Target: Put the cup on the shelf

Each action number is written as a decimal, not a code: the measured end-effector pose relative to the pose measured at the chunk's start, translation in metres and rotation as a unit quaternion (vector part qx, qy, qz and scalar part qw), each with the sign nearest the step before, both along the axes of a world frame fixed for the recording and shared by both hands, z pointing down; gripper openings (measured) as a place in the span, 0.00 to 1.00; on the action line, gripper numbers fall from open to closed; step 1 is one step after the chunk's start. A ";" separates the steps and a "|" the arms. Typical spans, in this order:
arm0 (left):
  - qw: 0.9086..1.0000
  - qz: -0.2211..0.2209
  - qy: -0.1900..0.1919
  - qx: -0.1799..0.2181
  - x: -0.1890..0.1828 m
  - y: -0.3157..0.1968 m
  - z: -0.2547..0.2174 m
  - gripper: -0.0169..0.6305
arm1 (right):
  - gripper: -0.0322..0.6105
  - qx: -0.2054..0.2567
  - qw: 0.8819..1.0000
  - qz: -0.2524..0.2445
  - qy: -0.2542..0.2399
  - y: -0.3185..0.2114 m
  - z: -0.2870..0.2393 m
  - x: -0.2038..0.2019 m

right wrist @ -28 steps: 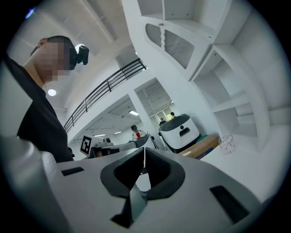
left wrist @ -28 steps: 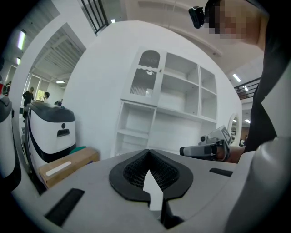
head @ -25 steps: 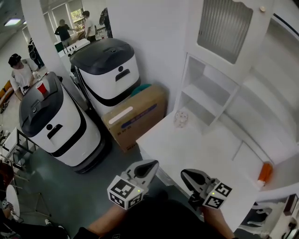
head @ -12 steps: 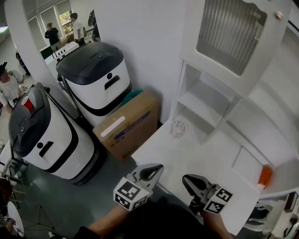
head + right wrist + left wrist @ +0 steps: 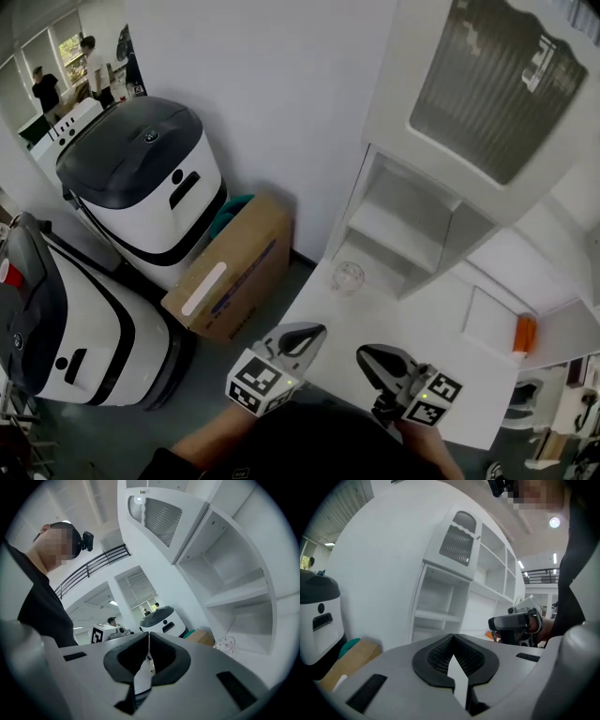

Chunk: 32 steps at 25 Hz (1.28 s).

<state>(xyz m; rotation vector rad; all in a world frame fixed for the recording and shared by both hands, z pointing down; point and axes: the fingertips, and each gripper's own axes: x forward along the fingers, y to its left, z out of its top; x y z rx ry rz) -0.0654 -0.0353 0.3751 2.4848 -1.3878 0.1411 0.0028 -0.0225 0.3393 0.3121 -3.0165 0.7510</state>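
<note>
In the head view, a clear cup is seen resting on the white surface, near that surface's far left corner. It is placed just in front of the lowest open compartment of the white shelf unit, whose compartments are seen bare. The cup is well apart from both grippers: it lies at about 1 o'clock from the left gripper and at about 12 o'clock from the right gripper.

The left gripper is held low over the near left edge of the surface. Its fingers are closed together at the tips, and nothing is gripped between them. The right gripper is held beside it, at 3 o'clock, over the surface. Its fingers are likewise pressed together, with nothing caught between them.

A ribbed-panel cabinet door is seen above the open compartments. An orange object is seen at 3 o'clock, by the surface's right edge; what it is cannot be told. On the floor, a cardboard box lies at 9 o'clock from the cup, and two white-and-black machines are parked beyond it at 10 o'clock.
</note>
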 end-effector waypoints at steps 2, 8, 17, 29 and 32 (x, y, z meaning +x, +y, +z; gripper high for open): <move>1.000 0.021 -0.002 0.000 -0.009 -0.010 0.004 0.03 | 0.08 -0.003 1.000 0.017 0.007 -0.006 0.004 -0.010; 0.996 0.085 -0.005 0.000 -0.024 -0.027 0.014 0.03 | 0.08 -0.013 0.997 0.074 0.019 -0.020 0.014 -0.028; 0.990 0.137 -0.014 -0.011 -0.030 -0.044 0.040 0.03 | 0.08 -0.022 0.992 0.119 0.026 -0.030 0.029 -0.035; 0.991 0.129 -0.010 -0.029 -0.010 -0.088 0.088 0.03 | 0.08 -0.044 0.991 0.123 0.042 -0.048 0.056 -0.001; 0.990 0.139 -0.008 -0.035 -0.004 -0.093 0.105 0.03 | 0.08 -0.051 0.989 0.130 0.041 -0.054 0.065 0.005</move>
